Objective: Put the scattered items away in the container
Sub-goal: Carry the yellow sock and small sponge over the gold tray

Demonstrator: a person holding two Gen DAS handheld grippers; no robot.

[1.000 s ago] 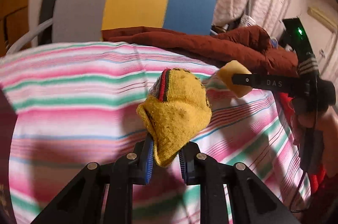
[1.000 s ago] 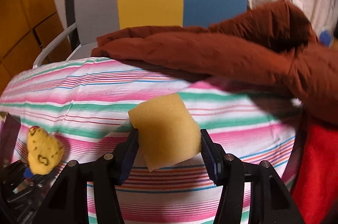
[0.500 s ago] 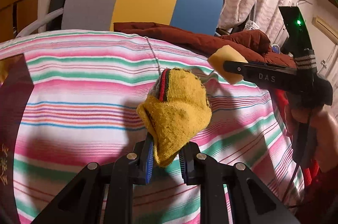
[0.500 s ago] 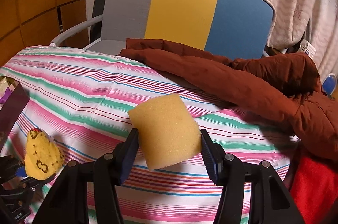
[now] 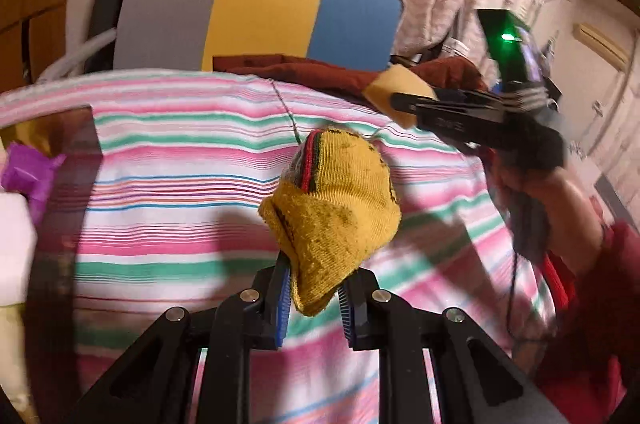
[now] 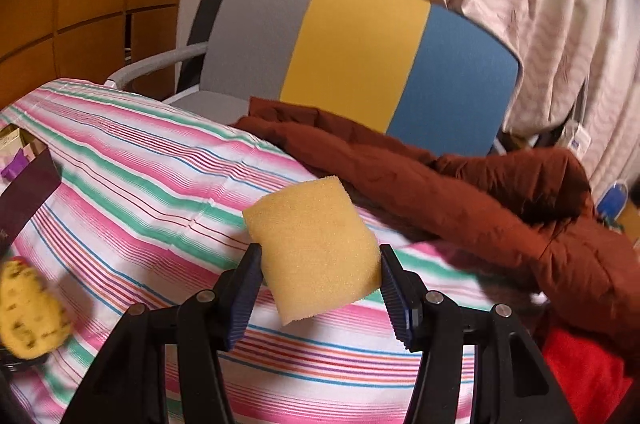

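My left gripper [image 5: 314, 304] is shut on a yellow knitted sock [image 5: 332, 207] with a red and green cuff and holds it above the striped bedsheet [image 5: 180, 183]. My right gripper [image 6: 320, 288] is shut on a yellow sponge [image 6: 316, 248], also raised above the sheet. The sponge [image 5: 394, 93] and right gripper show at the right of the left wrist view. The sock [image 6: 28, 312] shows at the lower left of the right wrist view. A dark container [image 5: 68, 159] with purple and white items inside sits at the far left; its edge [image 6: 28, 183] shows in the right wrist view.
A brown jacket [image 6: 460, 183] lies along the sheet's far edge. A chair with a grey, yellow and blue back [image 6: 352, 51] stands behind it. Curtains [image 6: 540, 3] hang at the back right. Red cloth [image 6: 580, 364] lies at the lower right.
Both grippers have swung left with their loads still held. The dark container has come into view at the left edge of both views.
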